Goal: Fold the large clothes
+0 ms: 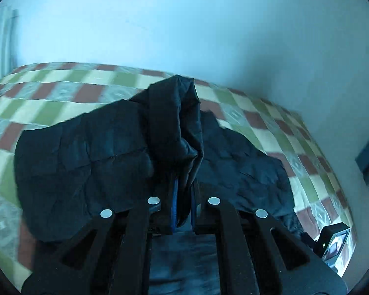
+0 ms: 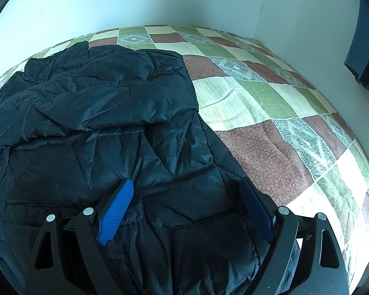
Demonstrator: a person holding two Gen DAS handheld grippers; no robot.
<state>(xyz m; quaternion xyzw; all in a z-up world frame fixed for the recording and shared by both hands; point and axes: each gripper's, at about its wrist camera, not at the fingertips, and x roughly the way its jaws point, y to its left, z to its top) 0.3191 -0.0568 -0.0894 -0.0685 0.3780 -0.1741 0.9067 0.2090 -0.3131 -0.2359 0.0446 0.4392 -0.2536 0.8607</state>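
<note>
A black quilted jacket (image 2: 105,127) lies on a bed with a green, brown and cream checked cover (image 2: 270,113). In the left wrist view my left gripper (image 1: 183,189) is shut on a fold of the jacket (image 1: 182,127), which stands up in a peak above the rest of the garment. In the right wrist view my right gripper (image 2: 185,184) is open, its blue pads (image 2: 118,209) hovering just over the jacket's lower right part. One sleeve or flap is folded across the jacket's upper half.
Pale walls (image 2: 160,0) border the bed at the back and right. A dark curtain or cloth (image 2: 364,39) hangs at the far right. The right gripper's camera body (image 1: 334,243) shows at the lower right of the left wrist view.
</note>
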